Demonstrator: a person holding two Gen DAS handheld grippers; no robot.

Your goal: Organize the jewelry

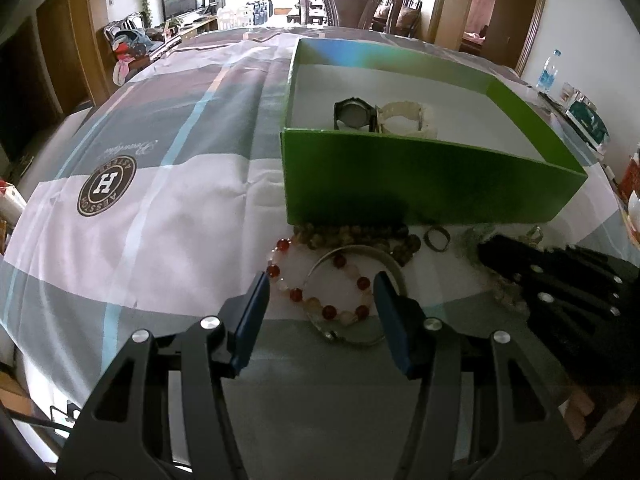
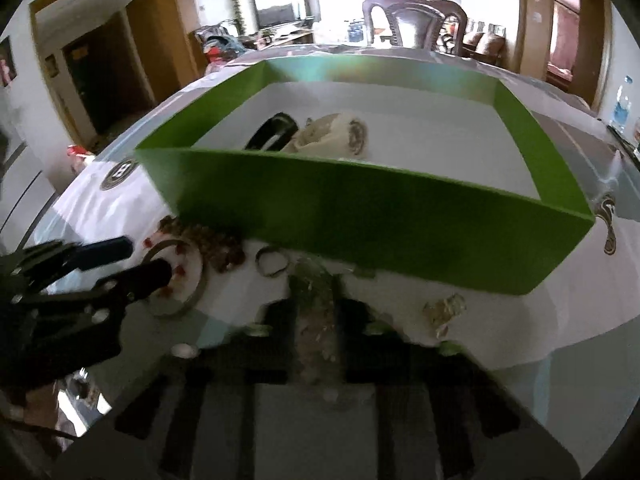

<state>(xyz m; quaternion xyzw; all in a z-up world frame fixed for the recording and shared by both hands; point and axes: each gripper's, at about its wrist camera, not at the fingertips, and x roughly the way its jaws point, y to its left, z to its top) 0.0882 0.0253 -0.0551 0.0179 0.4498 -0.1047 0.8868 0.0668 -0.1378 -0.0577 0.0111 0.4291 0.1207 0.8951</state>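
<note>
A green box [image 1: 420, 176] stands on the table and holds a black watch [image 1: 352, 114] and a cream bracelet [image 1: 408, 118]. My left gripper [image 1: 322, 316] is open, its jaws either side of a red-and-white bead bracelet [image 1: 320, 280] lying over a silver bangle [image 1: 356, 252]. A brown bead bracelet [image 1: 360, 238] and a small ring [image 1: 437, 239] lie by the box's front wall. My right gripper [image 2: 316, 320] is blurred and shut on a pale greenish bead strand [image 2: 314, 304], just in front of the box [image 2: 360, 216].
A patterned cloth [image 1: 160, 184] covers the table. A small pale trinket [image 2: 446, 310] lies right of my right gripper. A wooden chair [image 1: 352, 0] stands beyond the far edge. A water bottle [image 1: 548, 70] and clutter sit at the right edge.
</note>
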